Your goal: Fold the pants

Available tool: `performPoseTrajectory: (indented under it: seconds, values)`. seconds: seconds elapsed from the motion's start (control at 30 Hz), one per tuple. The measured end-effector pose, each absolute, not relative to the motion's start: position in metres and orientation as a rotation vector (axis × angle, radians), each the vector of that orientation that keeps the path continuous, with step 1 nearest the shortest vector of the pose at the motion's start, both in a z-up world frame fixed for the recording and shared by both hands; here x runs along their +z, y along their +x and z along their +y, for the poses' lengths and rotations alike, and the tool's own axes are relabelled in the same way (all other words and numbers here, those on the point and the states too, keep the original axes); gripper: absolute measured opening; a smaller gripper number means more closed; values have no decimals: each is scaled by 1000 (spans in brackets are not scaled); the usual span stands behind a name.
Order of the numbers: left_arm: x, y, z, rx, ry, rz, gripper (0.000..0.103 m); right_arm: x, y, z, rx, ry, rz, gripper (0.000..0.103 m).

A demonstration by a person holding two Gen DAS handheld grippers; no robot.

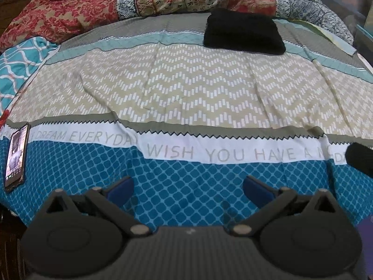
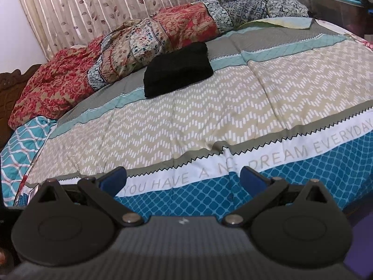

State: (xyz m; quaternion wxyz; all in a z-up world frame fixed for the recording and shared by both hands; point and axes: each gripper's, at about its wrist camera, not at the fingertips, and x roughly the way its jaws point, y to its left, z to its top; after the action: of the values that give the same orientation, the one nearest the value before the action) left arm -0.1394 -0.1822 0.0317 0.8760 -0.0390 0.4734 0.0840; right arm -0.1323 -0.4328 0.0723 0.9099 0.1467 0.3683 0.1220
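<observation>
With my left gripper (image 1: pixel 187 187) and right gripper (image 2: pixel 183 178) both spread wide and empty, I risk snagging the bedspread (image 1: pixel 186 88) when reaching the folded black pants (image 1: pixel 243 32) lying far across it.

The black pants (image 1: pixel 244 32) (image 2: pixel 178 70) lay folded into a compact, thick rectangular bundle, flat on the bed's far grey and teal bands.

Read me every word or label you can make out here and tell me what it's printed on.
"DREAM EVERYDAY WISH YOU HAVE A": white band of the bedspread, left wrist view.
"YOU HAVE A N... DREAM EVERYDAY": same band, right wrist view; a crease hides the middle word.
Phone screen: too small and blurred to read.
Folded black pants: no label visible.
</observation>
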Motion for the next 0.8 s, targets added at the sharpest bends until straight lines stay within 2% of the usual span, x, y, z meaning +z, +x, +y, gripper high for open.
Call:
performPoseTrajectory:
  seconds: [0.8]
  values:
    - [26, -138, -182, 167, -107, 1014, 103, 74, -133, -433, 259, 313, 741, 103]
